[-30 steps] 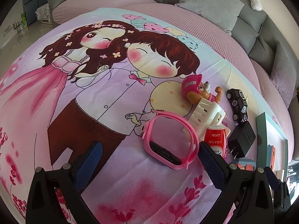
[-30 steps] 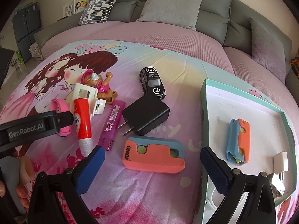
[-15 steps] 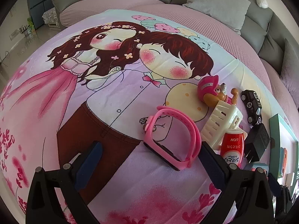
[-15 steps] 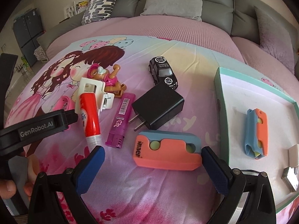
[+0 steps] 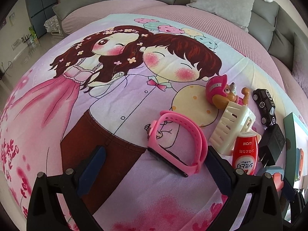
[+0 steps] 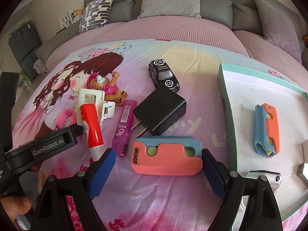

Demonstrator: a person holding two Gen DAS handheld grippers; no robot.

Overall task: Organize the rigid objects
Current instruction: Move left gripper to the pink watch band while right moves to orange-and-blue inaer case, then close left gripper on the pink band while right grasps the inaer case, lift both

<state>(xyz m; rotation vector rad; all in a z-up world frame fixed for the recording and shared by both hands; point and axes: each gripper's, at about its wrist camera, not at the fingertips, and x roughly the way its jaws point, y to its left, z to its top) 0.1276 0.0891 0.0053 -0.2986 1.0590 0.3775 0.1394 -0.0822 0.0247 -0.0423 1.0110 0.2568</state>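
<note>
My left gripper is open, its jaws either side of a pink wristband lying on the cartoon bedsheet. My right gripper is open, its jaws flanking an orange-and-blue block. Beyond lie a black charger, a purple lighter, a red tube, a white clip, a toy dog and a black toy car. The green-rimmed tray at right holds a second orange-and-blue block.
The tray also holds a white plug at its near edge. Grey cushions and a sofa back line the far side. The left gripper's body shows at the left of the right wrist view.
Both grippers have moved closer and lower: the left over the pink wristband, the right over the orange-and-blue block. Both stay open. No object has moved.
</note>
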